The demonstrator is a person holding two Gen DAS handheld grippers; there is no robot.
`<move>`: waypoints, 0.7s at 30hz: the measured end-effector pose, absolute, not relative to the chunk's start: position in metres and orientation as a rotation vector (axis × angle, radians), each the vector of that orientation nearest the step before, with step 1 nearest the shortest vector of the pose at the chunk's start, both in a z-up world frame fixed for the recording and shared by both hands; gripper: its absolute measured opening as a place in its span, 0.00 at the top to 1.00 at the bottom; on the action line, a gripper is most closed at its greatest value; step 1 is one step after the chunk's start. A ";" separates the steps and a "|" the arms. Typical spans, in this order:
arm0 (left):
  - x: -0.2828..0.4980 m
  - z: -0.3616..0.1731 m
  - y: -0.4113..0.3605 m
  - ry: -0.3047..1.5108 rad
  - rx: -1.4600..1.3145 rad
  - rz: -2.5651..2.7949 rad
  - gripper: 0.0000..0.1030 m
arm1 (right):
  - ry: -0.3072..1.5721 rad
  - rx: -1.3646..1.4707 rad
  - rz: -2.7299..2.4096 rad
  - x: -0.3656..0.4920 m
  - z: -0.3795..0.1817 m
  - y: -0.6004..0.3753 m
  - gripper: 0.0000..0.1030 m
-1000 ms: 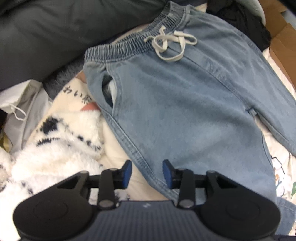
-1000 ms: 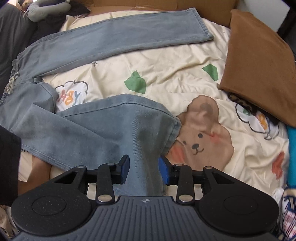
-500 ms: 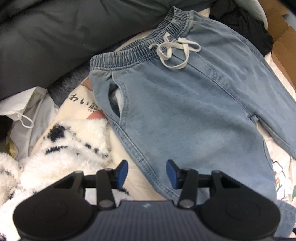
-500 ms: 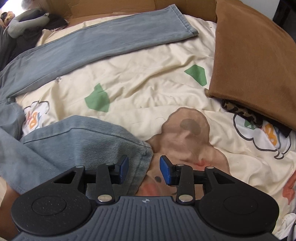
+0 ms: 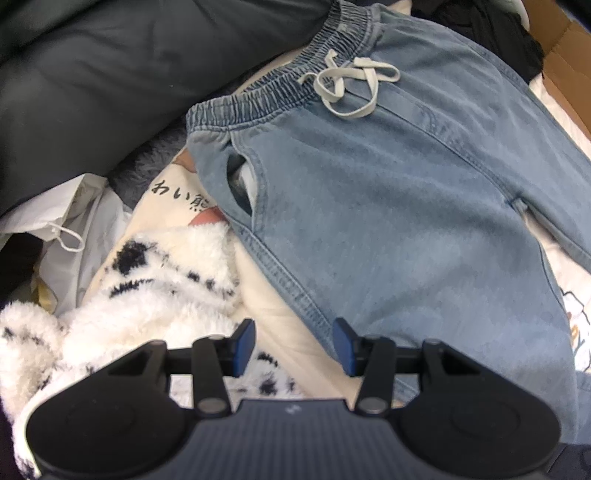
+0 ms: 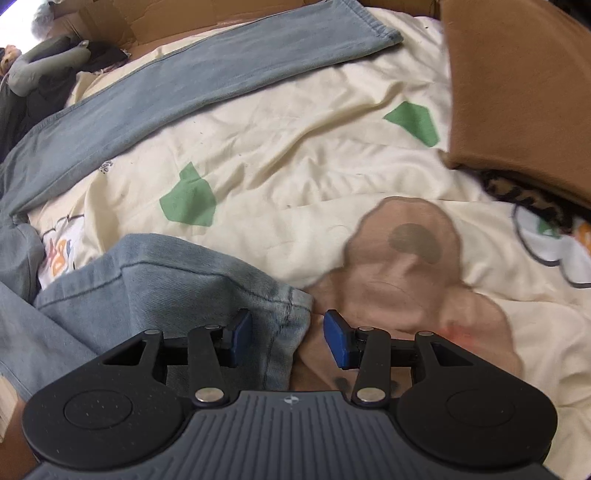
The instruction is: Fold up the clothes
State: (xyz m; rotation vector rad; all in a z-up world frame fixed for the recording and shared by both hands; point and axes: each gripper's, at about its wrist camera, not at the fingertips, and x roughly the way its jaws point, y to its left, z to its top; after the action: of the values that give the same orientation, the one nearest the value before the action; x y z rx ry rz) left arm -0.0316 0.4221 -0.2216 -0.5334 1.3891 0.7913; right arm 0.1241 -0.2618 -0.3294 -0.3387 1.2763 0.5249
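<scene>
Light-blue denim trousers (image 5: 388, 192) lie spread on a cream printed bedsheet (image 6: 295, 155), elastic waistband and white drawstring (image 5: 347, 86) toward the top of the left wrist view. My left gripper (image 5: 293, 345) is open, pointing down over the trousers' side seam near the hip, with nothing between its pads. In the right wrist view one trouser leg (image 6: 166, 85) stretches across the top, and the other leg's hem (image 6: 284, 314) lies just below. My right gripper (image 6: 288, 338) is still opening, its jaws straddling that hem corner, and the pads do not press on it.
A fluffy white black-spotted garment (image 5: 140, 295) lies left of the trousers, with a dark padded cover (image 5: 110, 74) and a white bag (image 5: 66, 229) beyond. A brown cushion (image 6: 517, 92) sits at the right, cardboard (image 6: 110, 22) at the far edge.
The right gripper has sunk toward the sheet and come down over the near leg's hem, with its jaws spreading. The left gripper's jaws widened slightly and it barely moved.
</scene>
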 end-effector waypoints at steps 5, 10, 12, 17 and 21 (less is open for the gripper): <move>-0.028 -0.219 0.416 1.401 -0.503 0.790 0.49 | 1.267 -0.328 0.538 0.124 -0.341 -0.250 0.41; -0.024 -0.217 0.413 1.400 -0.488 0.791 0.48 | 1.253 -0.339 0.538 0.121 -0.347 -0.247 0.46; -0.022 -0.217 0.412 1.394 -0.491 0.790 0.48 | 1.254 -0.344 0.540 0.120 -0.345 -0.246 0.68; -0.017 -0.221 0.411 1.377 -0.509 0.792 0.47 | 1.263 -0.355 0.498 0.115 -0.324 -0.248 0.91; -0.015 -0.229 0.409 1.356 -0.543 0.781 0.46 | 1.254 -0.336 0.386 0.108 -0.300 -0.262 0.93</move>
State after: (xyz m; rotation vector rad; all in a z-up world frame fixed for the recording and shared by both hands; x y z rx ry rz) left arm -0.0153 0.4089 -0.2294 -0.5426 1.3561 0.7812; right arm 0.1083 -0.2624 -0.2998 -0.3361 1.2536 0.3858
